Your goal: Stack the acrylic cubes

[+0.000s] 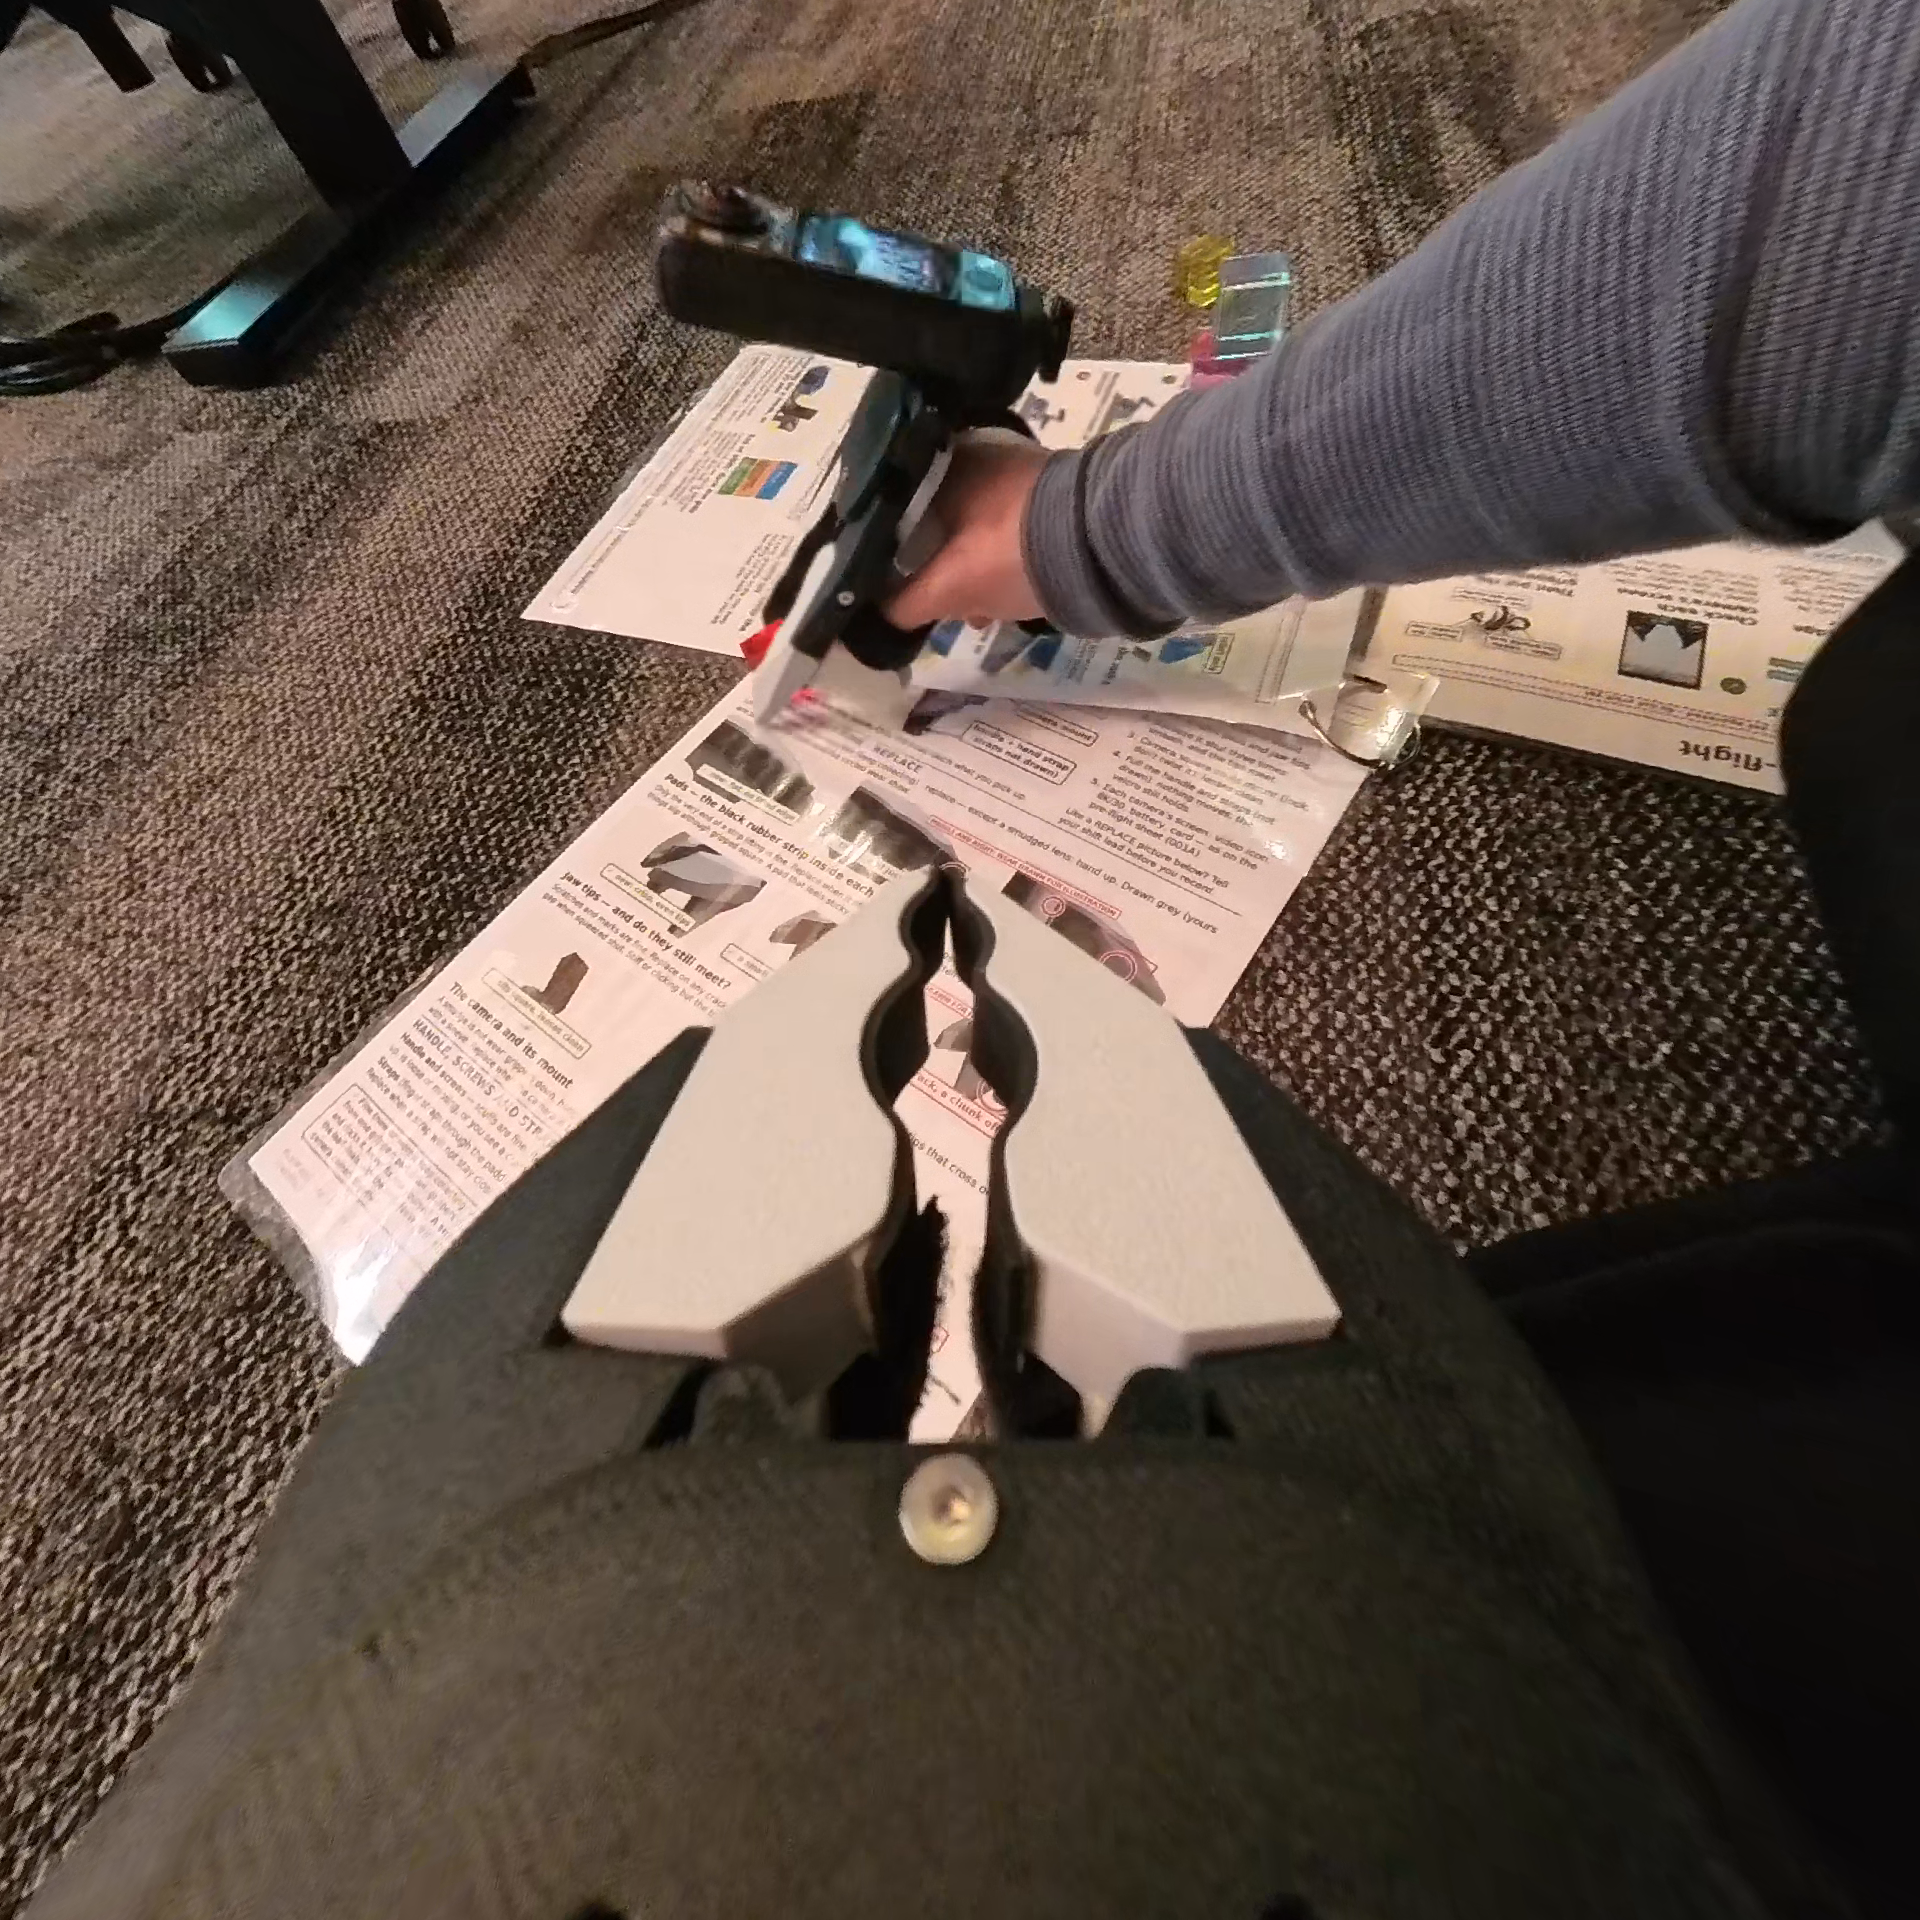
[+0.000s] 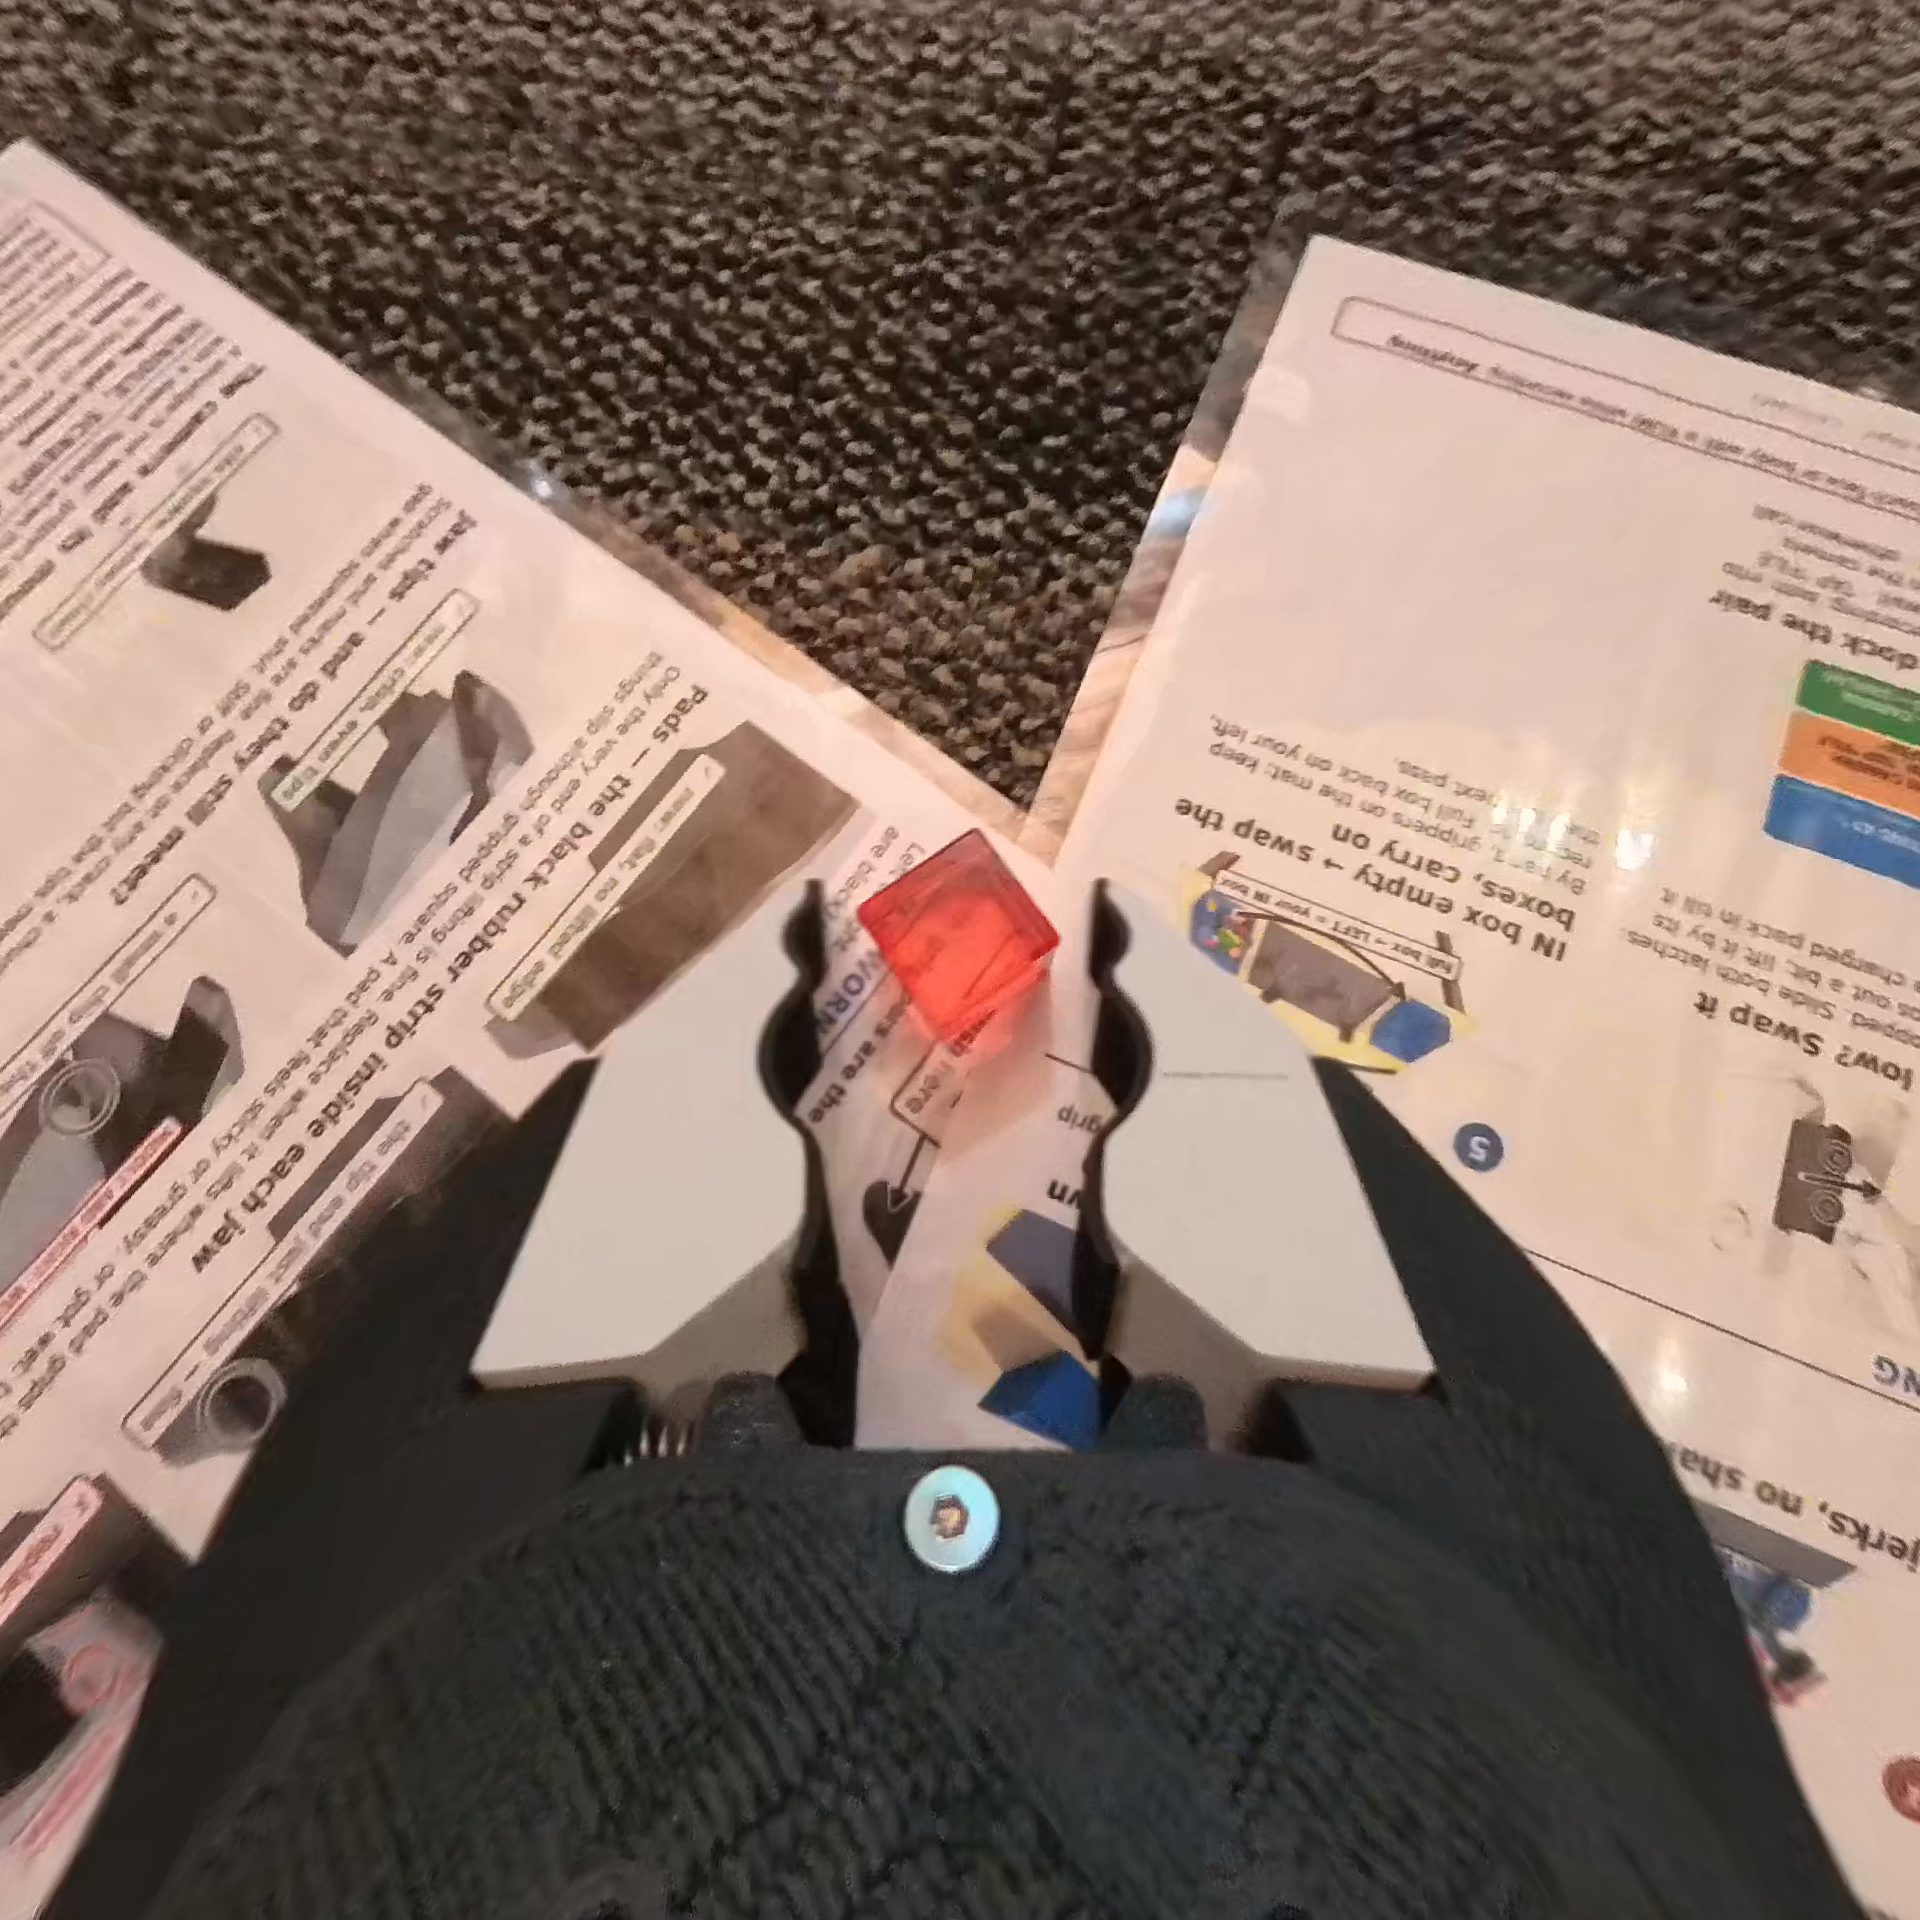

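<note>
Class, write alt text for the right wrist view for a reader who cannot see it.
An open hand-held gripper points down at a translucent red cube lying between its fingertips on a printed sheet. A gap shows on each side of the cube. A second sheet lies to the right on speckled carpet.

Left hand-held gripper [image 1: 948,883] closed; right hand-held gripper [image 2: 954,914] spread.

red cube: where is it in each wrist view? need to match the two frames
Left wrist view: the red cube is a small red patch above centre, at the tip of the right tool, mostly hidden by its finger.
Right wrist view: the cube sits just above centre between the open fingers, a gap on each side, resting on paper.
Shared landmark: the laminated sheet with grey part photos, which lies under the cube in both.
</note>
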The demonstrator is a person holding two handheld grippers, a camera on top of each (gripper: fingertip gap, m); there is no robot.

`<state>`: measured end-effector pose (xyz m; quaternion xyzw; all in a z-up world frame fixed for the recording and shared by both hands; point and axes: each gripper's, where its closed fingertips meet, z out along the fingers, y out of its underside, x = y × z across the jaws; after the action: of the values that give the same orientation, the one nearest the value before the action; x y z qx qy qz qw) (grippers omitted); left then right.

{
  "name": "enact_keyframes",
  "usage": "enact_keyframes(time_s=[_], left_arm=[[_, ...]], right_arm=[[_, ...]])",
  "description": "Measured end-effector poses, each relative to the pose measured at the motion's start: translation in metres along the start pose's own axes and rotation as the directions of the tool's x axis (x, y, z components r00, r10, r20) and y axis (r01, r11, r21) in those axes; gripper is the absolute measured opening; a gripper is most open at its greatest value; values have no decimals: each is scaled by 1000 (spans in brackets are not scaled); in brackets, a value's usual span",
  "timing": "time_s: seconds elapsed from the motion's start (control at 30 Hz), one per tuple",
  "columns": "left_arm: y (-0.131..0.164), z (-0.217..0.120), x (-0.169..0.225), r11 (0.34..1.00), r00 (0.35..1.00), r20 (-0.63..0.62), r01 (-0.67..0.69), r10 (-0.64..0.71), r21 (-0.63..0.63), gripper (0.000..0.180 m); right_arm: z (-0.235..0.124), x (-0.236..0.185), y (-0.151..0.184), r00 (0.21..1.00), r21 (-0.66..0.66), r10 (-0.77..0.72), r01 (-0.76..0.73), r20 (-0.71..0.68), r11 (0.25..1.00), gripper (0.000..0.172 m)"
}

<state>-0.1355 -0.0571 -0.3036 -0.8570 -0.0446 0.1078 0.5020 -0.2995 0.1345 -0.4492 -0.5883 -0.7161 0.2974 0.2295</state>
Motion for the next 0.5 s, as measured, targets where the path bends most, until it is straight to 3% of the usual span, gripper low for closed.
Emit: enact_keyframes(time_s=[0.07,0.3,0.5], left_arm=[[0,1,0,1000,1000,-3,1,-1,1,0],[0,-1,-3,1000,1000,10,9,-9,8,0],[-2,-4,-5,1000,1000,29,6,-6,12,0]], right_arm=[[1,-1,-1,1000,26,16,-16,-19,1000,36],[-11,-22,3,997,-31,-64,62,-48,998,36],[-84,-43,-28,985,5,-169,169,-47,986,36]])
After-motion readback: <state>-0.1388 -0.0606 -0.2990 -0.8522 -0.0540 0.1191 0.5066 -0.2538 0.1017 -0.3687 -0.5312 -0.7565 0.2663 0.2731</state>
